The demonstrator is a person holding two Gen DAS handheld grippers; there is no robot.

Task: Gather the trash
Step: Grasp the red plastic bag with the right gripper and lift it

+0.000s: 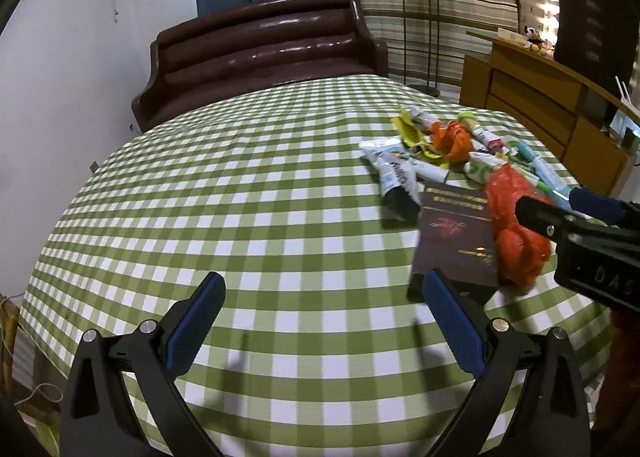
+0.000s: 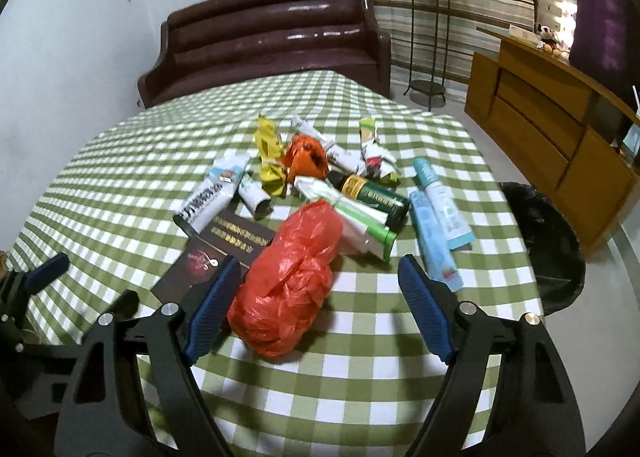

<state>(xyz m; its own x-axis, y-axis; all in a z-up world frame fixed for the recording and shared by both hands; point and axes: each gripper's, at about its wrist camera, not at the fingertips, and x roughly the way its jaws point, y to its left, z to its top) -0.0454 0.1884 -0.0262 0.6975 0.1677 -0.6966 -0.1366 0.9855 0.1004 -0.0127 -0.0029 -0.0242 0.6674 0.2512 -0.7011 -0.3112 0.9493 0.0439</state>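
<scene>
Red plastic bag (image 2: 288, 281) lies between the right tool's (image 2: 316, 297) spread jaws.

Two black handheld grippers

Blue ribbed pads (image 2: 424, 305) are fitted on black fingers (image 1: 460, 321); silver screws and white embossed lettering are seen.

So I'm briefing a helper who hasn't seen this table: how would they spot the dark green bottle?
On the green checked tablecloth, find the litter pile. Behind the red plastic bag lies the dark green bottle on its side, the only bottle with a yellow label and black cap.
</scene>
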